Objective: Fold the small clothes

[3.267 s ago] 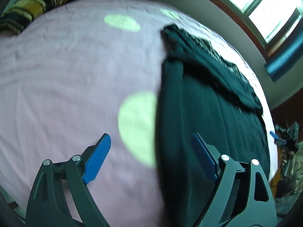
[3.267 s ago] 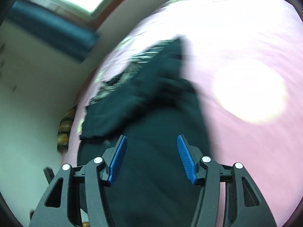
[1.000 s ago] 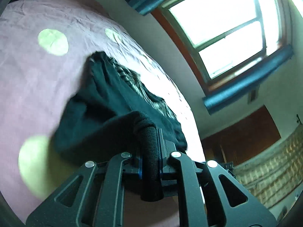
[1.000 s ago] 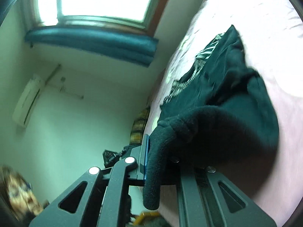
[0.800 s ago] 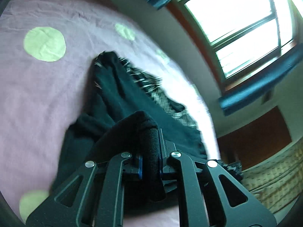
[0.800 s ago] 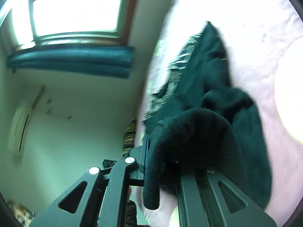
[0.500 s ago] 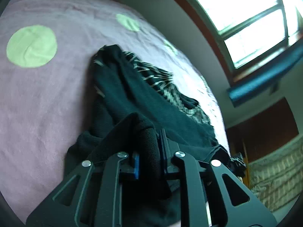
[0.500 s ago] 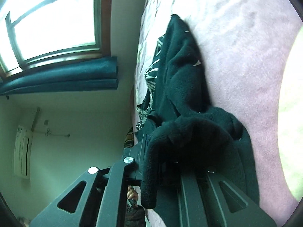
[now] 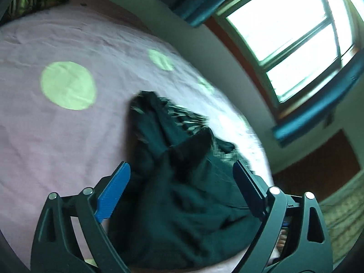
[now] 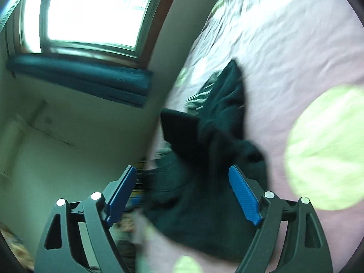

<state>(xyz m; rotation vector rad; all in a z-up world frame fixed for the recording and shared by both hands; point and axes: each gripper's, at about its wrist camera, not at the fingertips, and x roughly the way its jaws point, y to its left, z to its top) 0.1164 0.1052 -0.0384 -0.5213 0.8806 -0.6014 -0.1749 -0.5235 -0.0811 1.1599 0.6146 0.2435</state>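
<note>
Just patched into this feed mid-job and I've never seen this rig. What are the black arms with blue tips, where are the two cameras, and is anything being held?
There is no robot: a person carries a two-finger gripper in each hand, with a fisheye camera on each looking along its fingers. One picture is from the left gripper, the other from the right gripper. The blue tips are the finger pads. Both grippers are open and hold nothing. A dark garment lies bunched on a pink bedsheet with pale green dots, under a window. The right view is blurred.

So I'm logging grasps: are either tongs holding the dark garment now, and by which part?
Nothing is held. The left tongs and right tongs both gape open over the dark garment.
</note>
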